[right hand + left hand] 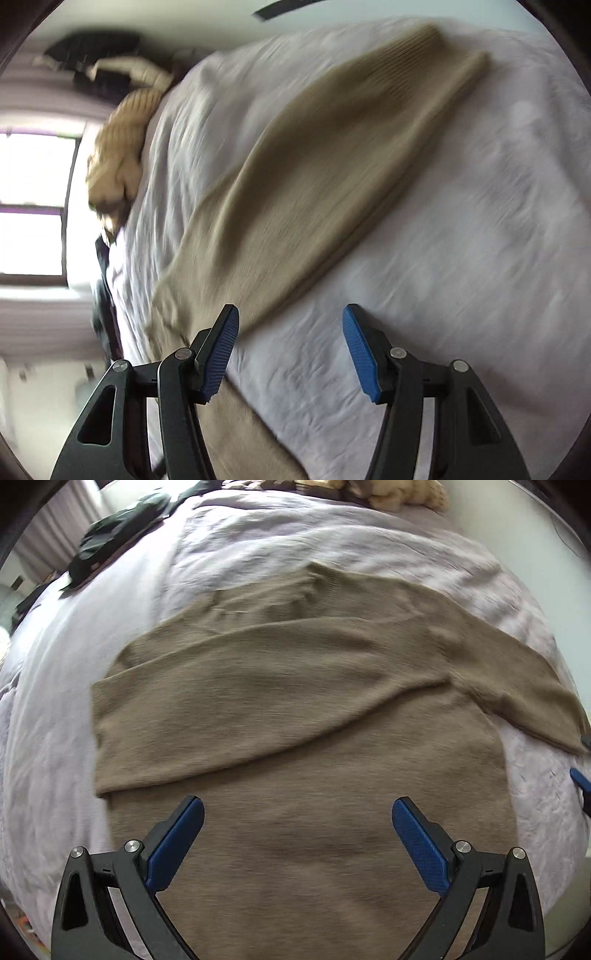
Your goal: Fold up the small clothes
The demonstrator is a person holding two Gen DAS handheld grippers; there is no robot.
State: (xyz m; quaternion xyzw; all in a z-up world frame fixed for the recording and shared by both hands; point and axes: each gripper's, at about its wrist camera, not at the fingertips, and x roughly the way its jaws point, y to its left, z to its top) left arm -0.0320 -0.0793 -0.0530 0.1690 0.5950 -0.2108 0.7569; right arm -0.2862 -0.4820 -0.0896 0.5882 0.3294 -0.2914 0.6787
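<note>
In the left wrist view my left gripper (297,843) hangs spread wide and empty over the lower body of the tan sweater (295,720), which lies flat on the pale bedsheet (66,686). One sleeve is already folded across the chest. I would keep this side low, ready to pin the body.

In the right wrist view my right gripper (291,350) is also spread and empty, above the other sleeve (325,177), which stretches out over the sheet. The picture is smeared, so the cuff edge is probably the far end. I should pinch there and carry it straight across.
</note>
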